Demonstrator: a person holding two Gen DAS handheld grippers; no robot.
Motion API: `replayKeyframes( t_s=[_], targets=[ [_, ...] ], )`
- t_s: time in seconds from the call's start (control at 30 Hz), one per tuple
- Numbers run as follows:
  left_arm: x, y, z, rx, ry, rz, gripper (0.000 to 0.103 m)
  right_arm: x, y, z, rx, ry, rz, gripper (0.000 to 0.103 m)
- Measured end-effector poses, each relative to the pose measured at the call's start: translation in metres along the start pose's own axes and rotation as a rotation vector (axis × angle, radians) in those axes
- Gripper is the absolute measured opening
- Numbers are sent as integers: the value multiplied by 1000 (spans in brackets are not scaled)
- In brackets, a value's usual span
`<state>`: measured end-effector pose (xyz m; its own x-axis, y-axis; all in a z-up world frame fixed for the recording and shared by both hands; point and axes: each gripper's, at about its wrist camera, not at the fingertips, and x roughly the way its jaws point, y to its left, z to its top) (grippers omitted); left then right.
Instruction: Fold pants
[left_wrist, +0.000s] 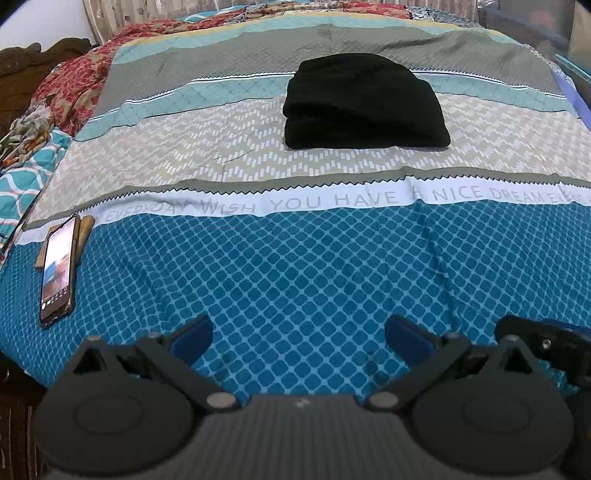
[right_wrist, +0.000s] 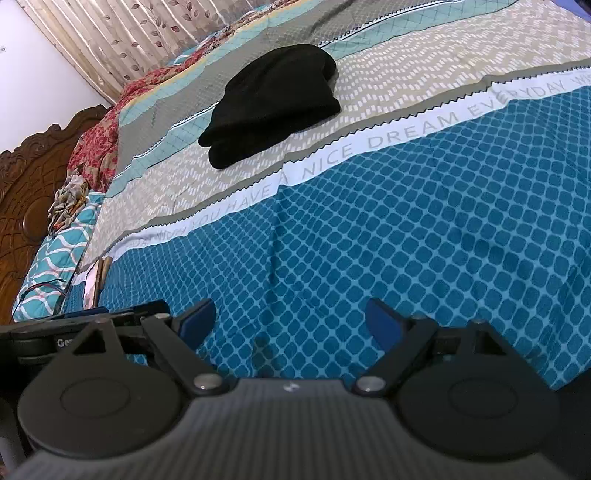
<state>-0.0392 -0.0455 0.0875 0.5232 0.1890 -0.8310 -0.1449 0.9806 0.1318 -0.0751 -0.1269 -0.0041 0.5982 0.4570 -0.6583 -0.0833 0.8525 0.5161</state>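
Pants (left_wrist: 364, 101) folded, lying on bedspread (left_wrist: 295, 266), well ahead of both grippers.
Left gripper (left_wrist: 299, 334) and right gripper (right_wrist: 291, 323) released, nothing between fingers, over blue zone.

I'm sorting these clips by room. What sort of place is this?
Most likely a bedroom: a bed covered by a patterned bedspread, a carved wooden headboard at one end and curtains behind. Folded black pants lie on the bed.
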Motion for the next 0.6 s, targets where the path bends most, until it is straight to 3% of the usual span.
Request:
replayKeyframes(
  t_s=[0.37,0.6],
  targets=[
    [3,3,-1,-20,28,-6,103,2,-3,1,4,10,1,90],
    [-1,-1,0,-4,10,-55,103,1,-4,1,5,7,-2,90]
  ],
)
